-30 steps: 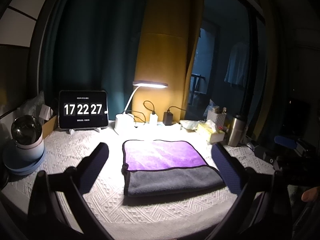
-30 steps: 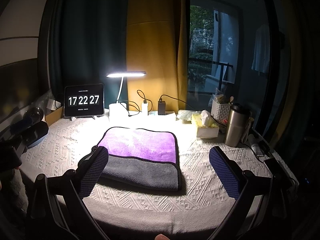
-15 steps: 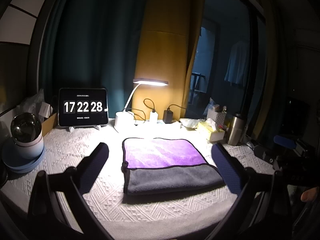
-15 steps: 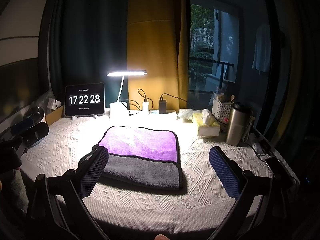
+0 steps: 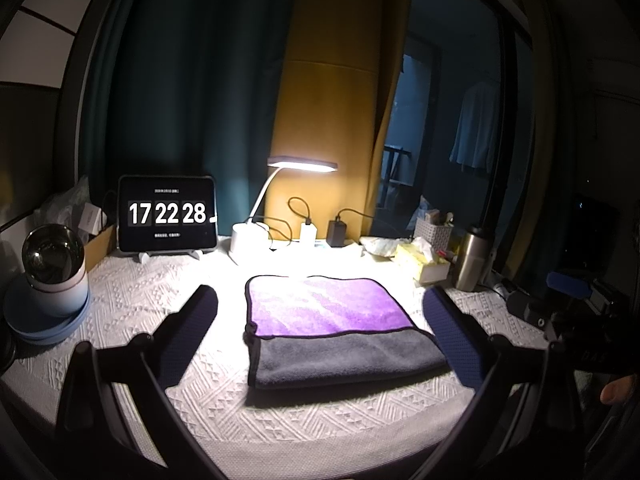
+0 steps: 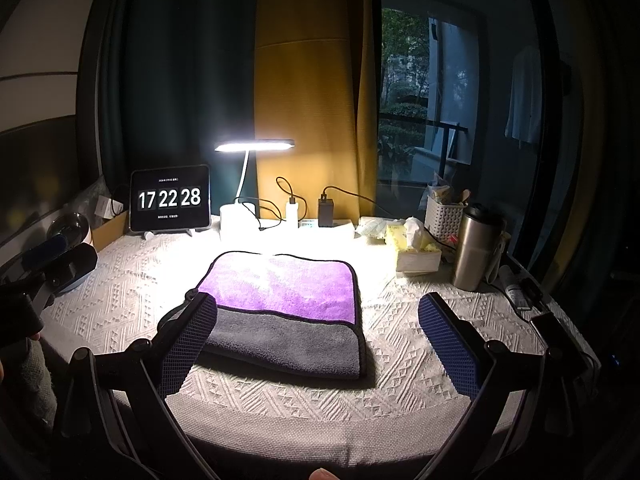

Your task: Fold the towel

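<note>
1. left wrist view: left gripper (image 5: 320, 322) spread wide, holding nothing; folded towel (image 5: 336, 328) centre frame between the fingers, on the table (image 5: 132, 292); clock (image 5: 167, 213) upper left.
2. right wrist view: right gripper (image 6: 318, 324) wide apart, empty; towel (image 6: 286, 308) centre, left finger (image 6: 188, 344) overlapping its corner; lamp (image 6: 254, 145) above.

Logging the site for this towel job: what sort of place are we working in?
Most likely a home bedroom or study desk by a balcony window at dusk. A lit desk lamp, a tablet clock and a tissue box stand behind the folded towel on the cloth-covered table.
</note>
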